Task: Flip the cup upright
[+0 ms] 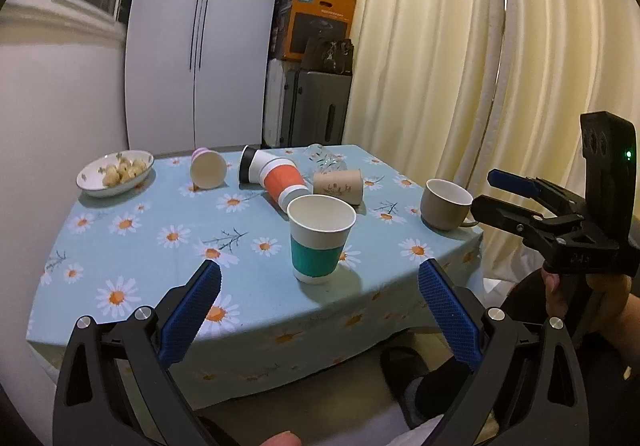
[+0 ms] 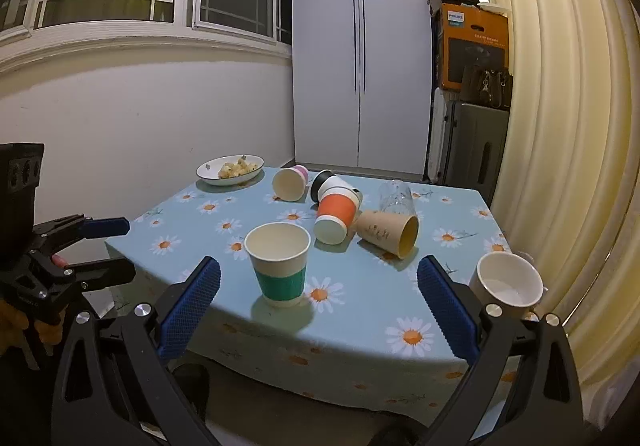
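The bench carries a light blue cloth with daisies, and several cups are on it. The green cup stands upright near the front edge, with its open mouth up; in the right wrist view the same green cup is between the two blue fingers but farther away, not touched by them. Behind it the orange cup lies on its side, and it rests against a black and white cup that also lies down. Just beside them on the right a brown paper cup lies on its side, and a clear glass lies behind it, though its shape is hard to see well. A pink cup lies on its side with the mouth toward the camera, near a white bowl with some pale food. A beige mug stands upright at the right edge of the bench. The left gripper is released, its fingers wide apart, and it hangs in front of the bench edge and holds nothing. The right gripper is also spread wide and empty, before the bench front. A cream curtain hangs at the right.
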`<state>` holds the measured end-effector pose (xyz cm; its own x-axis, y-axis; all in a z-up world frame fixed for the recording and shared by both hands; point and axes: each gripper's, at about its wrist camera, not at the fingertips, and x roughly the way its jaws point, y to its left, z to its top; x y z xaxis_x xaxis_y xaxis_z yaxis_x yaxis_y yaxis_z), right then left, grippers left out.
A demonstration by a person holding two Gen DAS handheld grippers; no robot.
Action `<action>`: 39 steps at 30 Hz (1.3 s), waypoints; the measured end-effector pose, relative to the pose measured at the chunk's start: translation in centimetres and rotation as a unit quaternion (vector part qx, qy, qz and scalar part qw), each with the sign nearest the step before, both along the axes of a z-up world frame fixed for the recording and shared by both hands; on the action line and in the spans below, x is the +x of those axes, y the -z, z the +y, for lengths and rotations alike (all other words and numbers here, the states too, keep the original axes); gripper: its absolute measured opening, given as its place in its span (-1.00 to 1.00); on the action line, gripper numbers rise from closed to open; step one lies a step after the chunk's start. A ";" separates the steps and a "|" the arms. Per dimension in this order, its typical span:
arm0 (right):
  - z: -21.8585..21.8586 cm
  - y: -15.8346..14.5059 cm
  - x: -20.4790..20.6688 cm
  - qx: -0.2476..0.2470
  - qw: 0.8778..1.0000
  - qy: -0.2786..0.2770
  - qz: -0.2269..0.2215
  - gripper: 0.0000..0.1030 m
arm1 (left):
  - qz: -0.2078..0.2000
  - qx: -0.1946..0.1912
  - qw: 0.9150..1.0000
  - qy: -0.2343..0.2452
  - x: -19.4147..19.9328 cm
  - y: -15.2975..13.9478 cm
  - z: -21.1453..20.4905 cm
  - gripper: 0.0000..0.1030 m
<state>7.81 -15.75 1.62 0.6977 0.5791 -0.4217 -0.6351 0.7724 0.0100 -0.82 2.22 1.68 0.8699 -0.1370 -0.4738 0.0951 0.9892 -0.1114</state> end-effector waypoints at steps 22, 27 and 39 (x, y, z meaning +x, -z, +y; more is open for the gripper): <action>1.1 1.0 0.3 -0.023 1.000 0.008 0.012 0.90 | -0.001 0.005 1.000 -0.004 -0.2 0.1 -0.6 0.87; 1.3 1.1 0.3 -0.027 1.000 0.006 0.013 0.90 | -0.002 0.002 1.000 -0.005 -0.2 0.1 -0.5 0.87; 1.5 1.3 0.4 -0.029 0.999 0.003 0.016 0.90 | 0.004 0.001 1.000 -0.006 -0.1 0.2 -0.4 0.87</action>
<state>8.26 -14.24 0.36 0.6865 0.5488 -0.4770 -0.6302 0.7763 -0.0139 -0.90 1.81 1.44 0.8680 -0.1252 -0.4806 0.0820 0.9906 -0.1099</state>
